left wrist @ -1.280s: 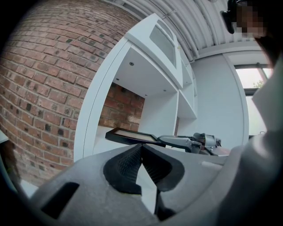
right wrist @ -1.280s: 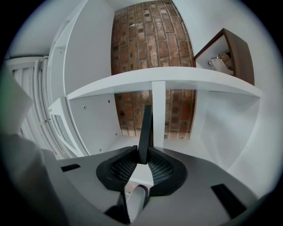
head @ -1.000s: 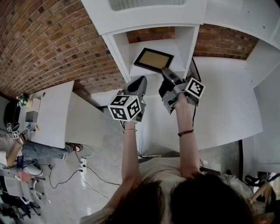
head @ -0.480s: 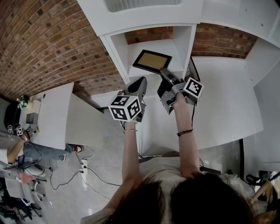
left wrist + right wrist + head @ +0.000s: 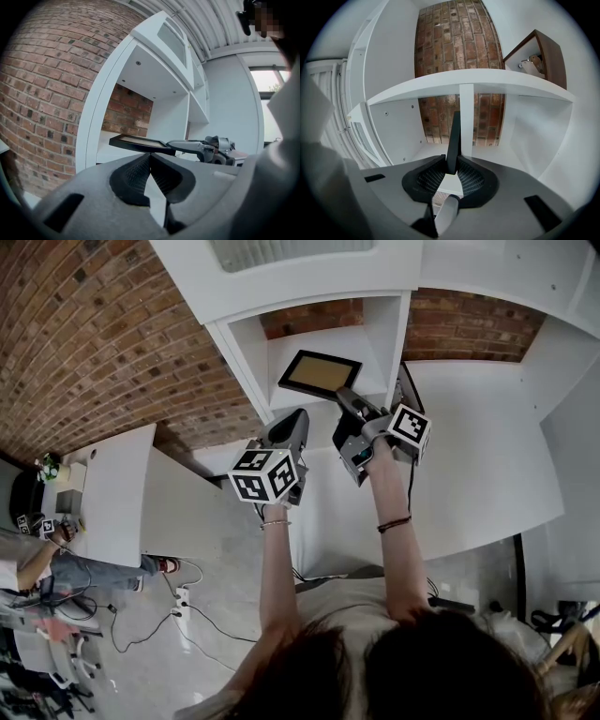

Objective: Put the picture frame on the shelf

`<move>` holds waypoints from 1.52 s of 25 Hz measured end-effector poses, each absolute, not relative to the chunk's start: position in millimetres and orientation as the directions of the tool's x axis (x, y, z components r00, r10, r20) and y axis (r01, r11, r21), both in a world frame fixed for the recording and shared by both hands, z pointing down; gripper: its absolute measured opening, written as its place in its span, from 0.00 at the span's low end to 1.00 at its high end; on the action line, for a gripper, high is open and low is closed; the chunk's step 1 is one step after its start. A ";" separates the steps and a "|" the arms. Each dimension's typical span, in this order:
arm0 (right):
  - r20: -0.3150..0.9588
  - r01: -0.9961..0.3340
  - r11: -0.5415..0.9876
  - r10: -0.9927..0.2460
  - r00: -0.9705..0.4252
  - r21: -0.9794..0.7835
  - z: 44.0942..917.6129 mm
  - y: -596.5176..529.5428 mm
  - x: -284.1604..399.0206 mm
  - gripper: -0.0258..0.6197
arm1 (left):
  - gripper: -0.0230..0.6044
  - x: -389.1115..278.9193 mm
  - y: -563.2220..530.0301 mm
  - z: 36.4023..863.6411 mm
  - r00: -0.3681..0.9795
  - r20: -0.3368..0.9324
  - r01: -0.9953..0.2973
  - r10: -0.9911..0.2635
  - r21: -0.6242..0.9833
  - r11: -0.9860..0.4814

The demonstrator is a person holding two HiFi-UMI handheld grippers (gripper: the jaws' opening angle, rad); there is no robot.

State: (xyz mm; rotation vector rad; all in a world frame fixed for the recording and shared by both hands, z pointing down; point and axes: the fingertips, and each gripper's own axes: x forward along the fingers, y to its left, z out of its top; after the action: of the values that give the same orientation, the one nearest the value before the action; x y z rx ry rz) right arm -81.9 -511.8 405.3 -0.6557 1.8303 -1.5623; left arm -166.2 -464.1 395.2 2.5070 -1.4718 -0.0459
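A brick wall (image 5: 84, 343) runs behind the white shelf unit (image 5: 281, 268), whose open compartment faces the person. The picture frame (image 5: 319, 374) is at the mouth of that compartment, held nearly flat above its floor. In the left gripper view the frame (image 5: 136, 142) hangs clear of the white board.

The right gripper (image 5: 339, 395) has it. Its jaws are clamped on the frame's thin black edge (image 5: 453, 140), which stands up between the pads (image 5: 429, 180).

The left gripper (image 5: 292, 418) waits just beside and lower, with its jaws pressed together at the tips and nothing between them (image 5: 150, 157).

Against a second ago little differs. The frame keeps its place at the compartment, and both grippers and the shelf sit slightly further left in the head view (the camera's shift, by the look of it).
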 end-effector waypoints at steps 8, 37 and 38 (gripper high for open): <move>-0.131 0.025 0.156 -0.721 -0.680 -0.987 404.8 -509.9 -85.1 0.15 | 0.05 -165.8 -464.5 395.2 0.498 0.096 -0.856 -0.862 0.217 -0.470; -0.159 0.064 0.163 -0.677 -0.718 -0.985 408.8 -460.9 -79.3 0.14 | 0.05 -146.6 -428.2 390.2 0.515 0.080 -0.844 -0.854 0.221 -0.488; -0.159 0.063 0.164 -0.677 -0.718 -0.984 408.7 -458.3 -77.7 0.13 | 0.05 -144.9 -426.3 389.7 0.516 0.078 -0.843 -0.853 0.223 -0.489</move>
State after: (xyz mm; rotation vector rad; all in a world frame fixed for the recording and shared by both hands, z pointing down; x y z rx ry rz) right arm -77.7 -458.3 408.7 -0.5810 1.8528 -1.6108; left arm -144.9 -426.3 389.7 2.5253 -1.4392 -0.0622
